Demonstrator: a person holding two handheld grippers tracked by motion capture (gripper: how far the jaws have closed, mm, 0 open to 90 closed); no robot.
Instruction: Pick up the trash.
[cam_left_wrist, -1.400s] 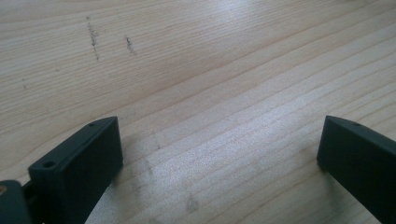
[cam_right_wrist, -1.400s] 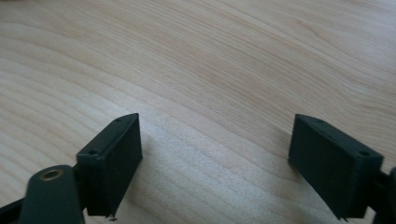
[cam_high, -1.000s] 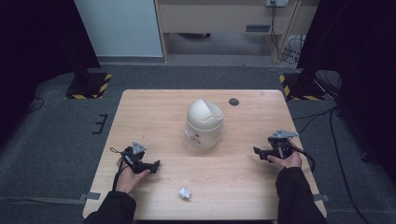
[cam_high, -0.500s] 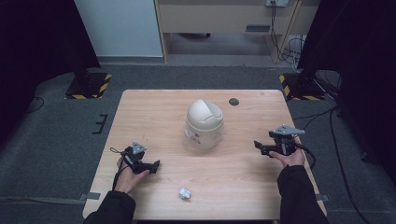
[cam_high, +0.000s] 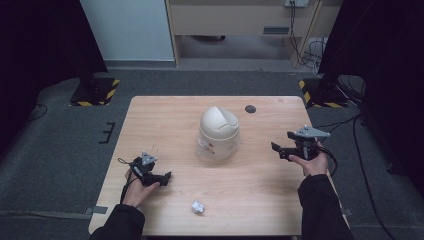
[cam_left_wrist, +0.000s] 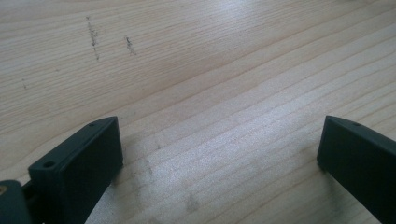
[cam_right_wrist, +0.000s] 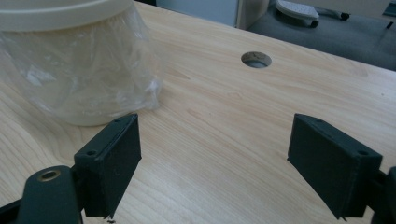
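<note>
High view: a person seated at a wooden bench (cam_high: 260, 195) holds a two-jaw tool in each hand, the left tool (cam_high: 167, 175) resting low near the bench's near-left edge and the right tool (cam_high: 274, 147) raised beside the far-right edge, its jaws aimed toward a cream swing-lid bin (cam_high: 218, 131) standing at the bench's centre. A clear plastic liner (cam_high: 204, 148) bunches out around the bin's base. A small crumpled paper ball (cam_high: 198, 207) lies near the front edge, between the two forearms and closer to the left tool. A round cable hole (cam_high: 250, 109) marks the far side of the bench. Left gripper view: the left tool (cam_left_wrist: 219, 149) has its jaws spread wide over bare, lightly scuffed wood, gripping nothing. Right gripper view: the right tool (cam_right_wrist: 215, 154) also has its jaws spread apart and empty, with the bin (cam_right_wrist: 60, 14) and liner (cam_right_wrist: 88, 74) ahead at the upper left, just beyond the left jaw, and the cable hole (cam_right_wrist: 256, 59) farther off.
</note>
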